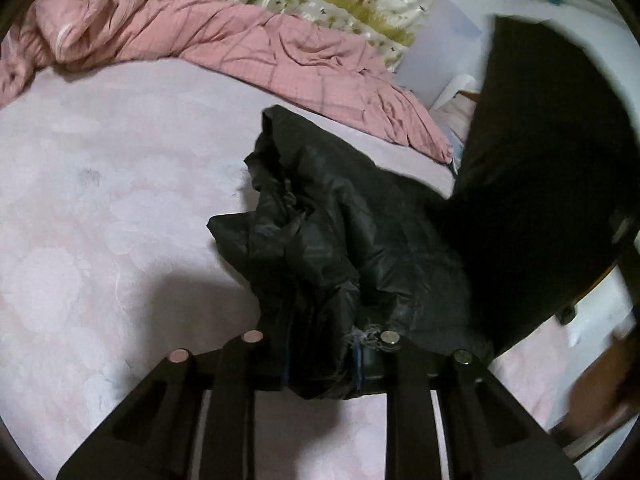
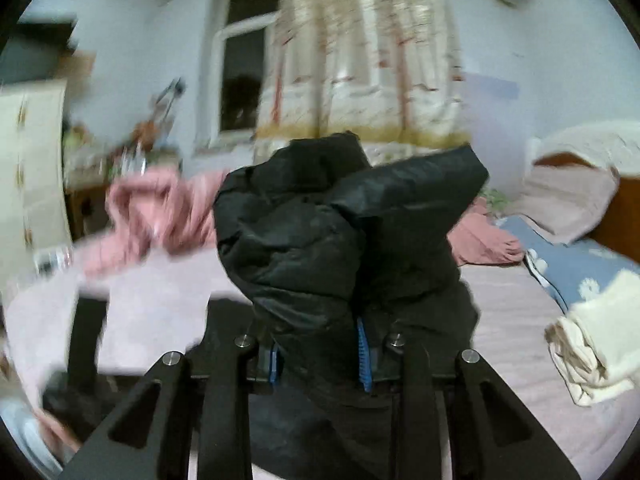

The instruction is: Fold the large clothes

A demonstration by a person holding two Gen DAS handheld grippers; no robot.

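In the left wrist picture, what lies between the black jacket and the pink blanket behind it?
Only bare pale pink bedsheet separates the black jacket from the pink blanket; the left wrist view shows this.

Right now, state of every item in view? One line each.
black jacket: crumpled, partly on the bed, gripped at two places
left gripper: shut on the jacket, low over the bed
right gripper: shut on a bunched jacket fold, raised
pink quilt: rumpled, heaped along the far side
bed sheet: spread flat
window: closed, dark outside
cream cloth: folded, on the bed
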